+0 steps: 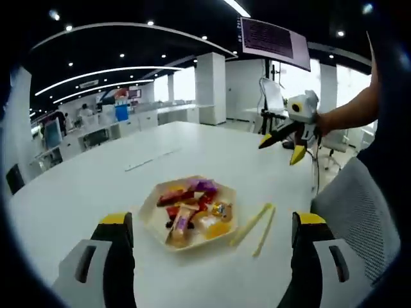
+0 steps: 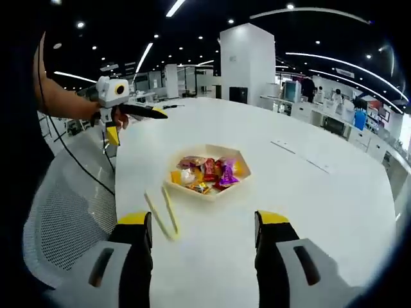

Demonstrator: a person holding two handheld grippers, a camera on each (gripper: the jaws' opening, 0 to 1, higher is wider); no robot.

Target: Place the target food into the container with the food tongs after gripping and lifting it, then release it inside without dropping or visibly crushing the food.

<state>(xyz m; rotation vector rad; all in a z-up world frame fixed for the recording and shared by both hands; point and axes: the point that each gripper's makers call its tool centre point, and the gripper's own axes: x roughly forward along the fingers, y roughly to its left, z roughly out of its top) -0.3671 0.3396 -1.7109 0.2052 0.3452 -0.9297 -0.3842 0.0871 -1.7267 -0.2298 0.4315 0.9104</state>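
Both the left gripper (image 1: 209,231) and right gripper (image 2: 203,228) are wide open, holding nothing, above the white surface (image 2: 308,192). Yellow plastic tongs (image 2: 162,212) lie beside the beige hexagonal tray (image 2: 209,192) of wrapped snacks (image 2: 207,172).

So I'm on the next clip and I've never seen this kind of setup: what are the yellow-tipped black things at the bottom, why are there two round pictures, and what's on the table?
There is no robot here. A person holds a hand-held gripper in each hand, and a fisheye camera rides on each one, so you get two round pictures of the same scene from opposite sides.

In the left gripper view, the black jaws with yellow tips belong to the left gripper. The right gripper shows the same way in the right gripper view. Both stand open and hold nothing. Each view also catches the other gripper in the air, held by the person's hand.

On the white table lies a shallow hexagonal tray of wrapped snacks. Beside it, flat on the table, lie yellow food tongs, untouched.
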